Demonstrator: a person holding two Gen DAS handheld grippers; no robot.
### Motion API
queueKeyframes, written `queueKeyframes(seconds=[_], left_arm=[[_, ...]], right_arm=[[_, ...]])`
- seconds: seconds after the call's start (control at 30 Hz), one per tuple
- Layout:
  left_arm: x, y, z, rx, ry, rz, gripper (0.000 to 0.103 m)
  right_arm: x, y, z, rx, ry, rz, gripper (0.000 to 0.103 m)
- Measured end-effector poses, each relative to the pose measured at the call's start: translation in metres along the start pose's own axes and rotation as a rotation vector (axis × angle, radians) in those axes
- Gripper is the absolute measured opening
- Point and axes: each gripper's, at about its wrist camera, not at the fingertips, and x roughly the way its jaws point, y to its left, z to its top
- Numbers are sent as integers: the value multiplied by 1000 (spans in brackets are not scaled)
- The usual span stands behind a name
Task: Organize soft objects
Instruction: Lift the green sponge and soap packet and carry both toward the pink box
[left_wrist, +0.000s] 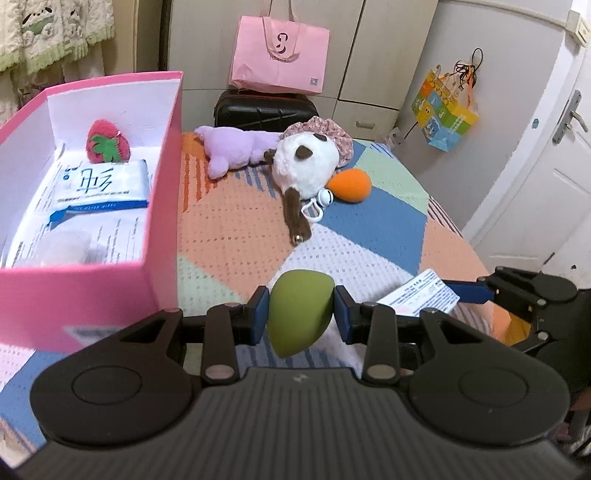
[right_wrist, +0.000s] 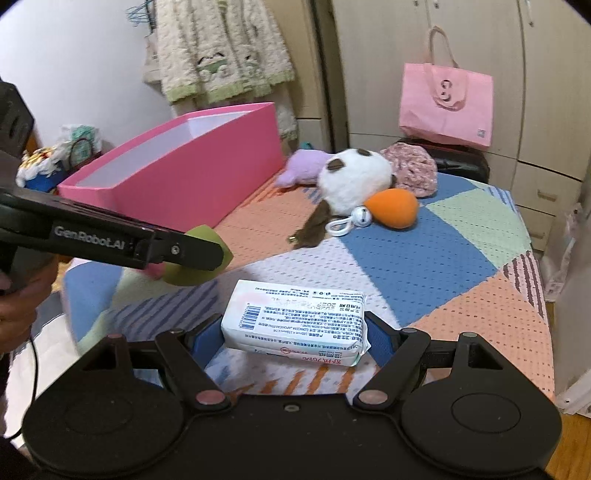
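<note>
Both tools loaded above the bed. My left gripper (left_wrist: 301, 314) is clamped on a green teardrop-shaped foam sponge (left_wrist: 299, 314), its blue pads (left_wrist: 258, 314) pressing the rounded flanks; my right gripper (right_wrist: 295, 332) pinches a white plastic-wrapped tissue pack (right_wrist: 295, 321) across its width, jaws standing wide. The open pink cardboard box (left_wrist: 162, 184) sits at the left on the patchwork knitted bedspread (left_wrist: 369, 229) and already holds a red plush strawberry (left_wrist: 107, 142) and a white wipes packet (left_wrist: 103, 184). I judge three risks. First, the sponge tapers and compresses, so it could squirt out of the pads during a quick swing. Second, the tissue pack seems to be held near its near end only; it may sag and slide free. Third, the two tools run close together, so a shared approach to the box risks a collision or clipping its near wall
</note>
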Motion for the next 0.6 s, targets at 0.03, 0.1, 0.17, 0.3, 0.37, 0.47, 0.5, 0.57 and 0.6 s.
queueKeyframes(seconds=[0.03,0.1,0.17,0.3,0.37,0.47,0.5,0.57,0.6], left_arm=[[-3,1,-1,-2,4,-4,36],[-11,3,-5,-4,13,-11,36],[-19,7,-9,-13,29,-36,36],[-41,17,-11,-43,59,-64,36],[-54,21,-11,-32,51,-45,36],[-76,28,-9,-25,42,-35,36],[-84,30,-7,-22,38,-32,36],[-99,34,-5,-11,23,-19,36],[-108,37,-3,-6,12,-10,36]], right_arm=[[-3,3,0,-7,2,5,83],[-10,9,0,-25,11,19,83],[-16,16,1,-39,15,33,83],[-30,30,5,-71,11,65,83],[-37,37,9,-82,10,91,83],[-47,50,17,-116,1,139,83],[-50,54,19,-130,-4,155,83],[-55,65,27,-162,-13,189,83],[-58,70,31,-180,-18,205,83]])
